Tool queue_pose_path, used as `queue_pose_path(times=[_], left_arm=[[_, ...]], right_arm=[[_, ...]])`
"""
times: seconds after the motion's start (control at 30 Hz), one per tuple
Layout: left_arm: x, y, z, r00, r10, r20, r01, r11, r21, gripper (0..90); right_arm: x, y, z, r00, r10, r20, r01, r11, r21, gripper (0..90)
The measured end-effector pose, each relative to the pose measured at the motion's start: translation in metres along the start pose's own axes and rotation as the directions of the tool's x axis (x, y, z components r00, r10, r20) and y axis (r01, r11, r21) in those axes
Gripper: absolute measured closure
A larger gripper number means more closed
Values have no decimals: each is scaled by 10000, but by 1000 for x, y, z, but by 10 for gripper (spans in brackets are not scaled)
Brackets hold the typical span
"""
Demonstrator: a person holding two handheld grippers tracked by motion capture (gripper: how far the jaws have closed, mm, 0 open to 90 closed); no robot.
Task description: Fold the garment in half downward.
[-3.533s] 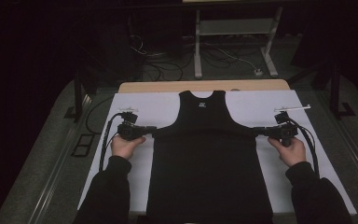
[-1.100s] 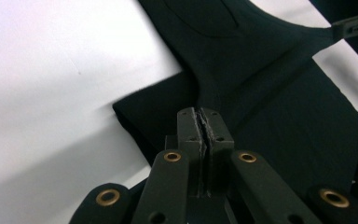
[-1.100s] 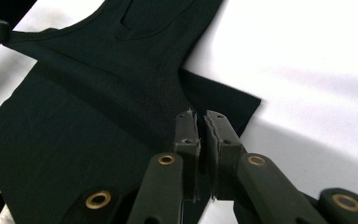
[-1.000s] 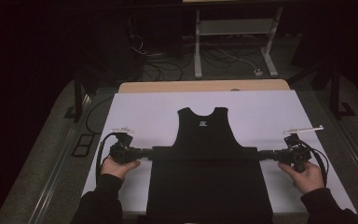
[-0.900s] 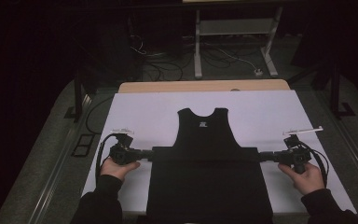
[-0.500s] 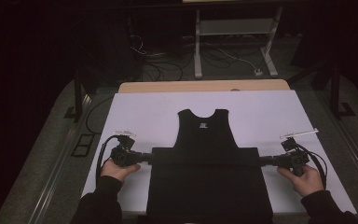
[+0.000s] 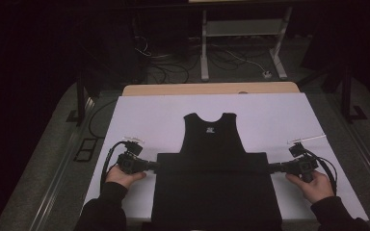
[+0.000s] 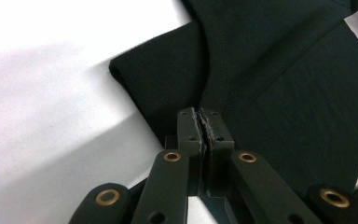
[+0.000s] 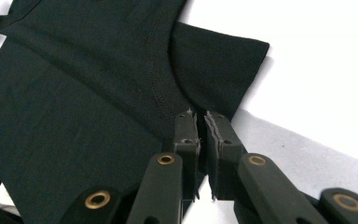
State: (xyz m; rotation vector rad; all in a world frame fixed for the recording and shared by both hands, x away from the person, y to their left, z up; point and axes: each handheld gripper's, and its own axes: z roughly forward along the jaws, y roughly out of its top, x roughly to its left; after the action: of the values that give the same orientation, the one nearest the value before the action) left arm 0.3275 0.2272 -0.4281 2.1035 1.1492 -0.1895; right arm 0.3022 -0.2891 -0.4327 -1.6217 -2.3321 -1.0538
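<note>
At the near edge of the white table cover [image 7: 144, 115], a black sleeveless top [image 7: 215, 178] is laid flat, its lower part folded up so that a straight fold edge runs left to right across the body. That edge is gripped at both ends: the left gripper [image 7: 150, 166] is seen clamped tight on the cloth at the left corner, and the right gripper [image 7: 275, 168] is likewise closed on the right corner, jaws nearly touching with fabric between them. The garment lies between the two grippers, its long axis running near to far, neckline [image 7: 208, 117] farthest away. Any further fold is judged to depend on both hands, equally near, moving together along that axis.
</note>
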Motion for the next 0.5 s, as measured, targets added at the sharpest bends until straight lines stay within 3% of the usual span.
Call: queue_pose_path(times=[0.3,0.5], left_arm=[[0,0,2,9998,113,-156,-113,9999,-28,838],[2,0,-4,9999,-98,93,102,9986,-515,618]], right_arm=[[0,0,2,10000,-8,20,8,9999,142,813],[1,0,0,9996,97,249,-95,9999,-72,723]])
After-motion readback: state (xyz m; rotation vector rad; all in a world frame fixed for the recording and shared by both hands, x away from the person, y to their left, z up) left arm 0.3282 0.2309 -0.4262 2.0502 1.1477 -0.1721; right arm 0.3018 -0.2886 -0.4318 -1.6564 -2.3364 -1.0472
